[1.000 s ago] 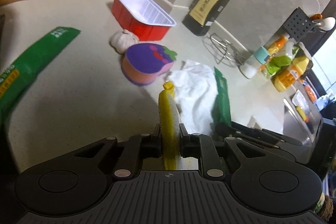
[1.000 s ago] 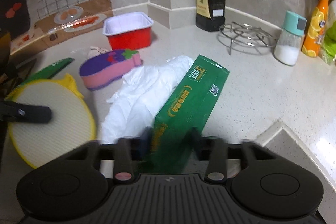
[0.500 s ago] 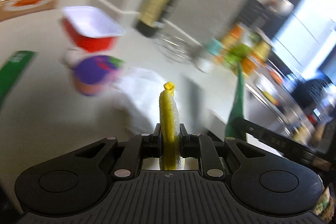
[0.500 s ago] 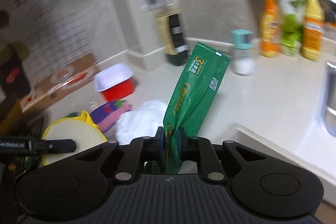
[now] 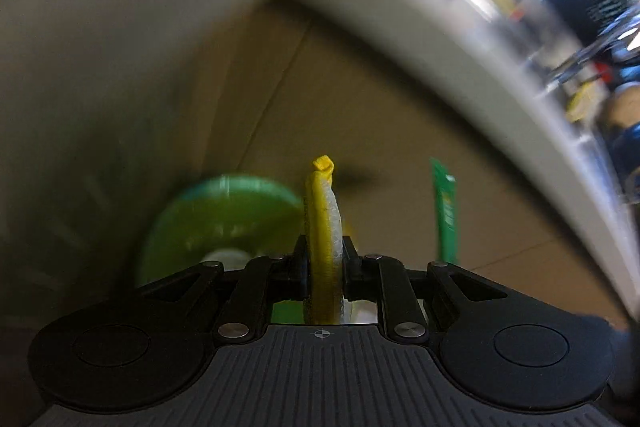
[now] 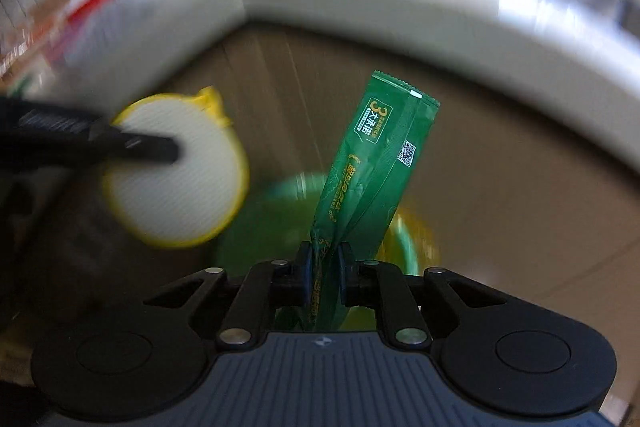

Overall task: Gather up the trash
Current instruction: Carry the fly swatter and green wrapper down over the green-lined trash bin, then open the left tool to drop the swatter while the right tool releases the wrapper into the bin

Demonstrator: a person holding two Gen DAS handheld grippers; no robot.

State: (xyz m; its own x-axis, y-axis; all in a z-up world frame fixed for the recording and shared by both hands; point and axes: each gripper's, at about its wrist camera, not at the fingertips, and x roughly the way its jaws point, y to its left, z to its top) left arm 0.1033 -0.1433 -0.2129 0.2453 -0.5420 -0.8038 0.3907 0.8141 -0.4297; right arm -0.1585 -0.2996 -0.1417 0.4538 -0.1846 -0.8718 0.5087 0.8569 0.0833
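Now both loads hang over the green bin (image 6: 288, 223) on the floor — left hand-held gripper (image 5: 324, 263) clenched on the yellow-rimmed round pad (image 5: 322, 227), right hand-held gripper (image 6: 324, 267) grasping the green wrapper (image 6: 372, 171). Next, probably, release over the bin's mouth.

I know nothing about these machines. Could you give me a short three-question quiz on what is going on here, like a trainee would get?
1. True or false: the right gripper is shut on a green packet.
2. What does the left gripper hold: (a) red tray (b) round yellow-rimmed pad (c) bottle?
3. What blurred round thing lies below both grippers?

Key: 1 true. 2 b. 3 a green bin, on the floor.
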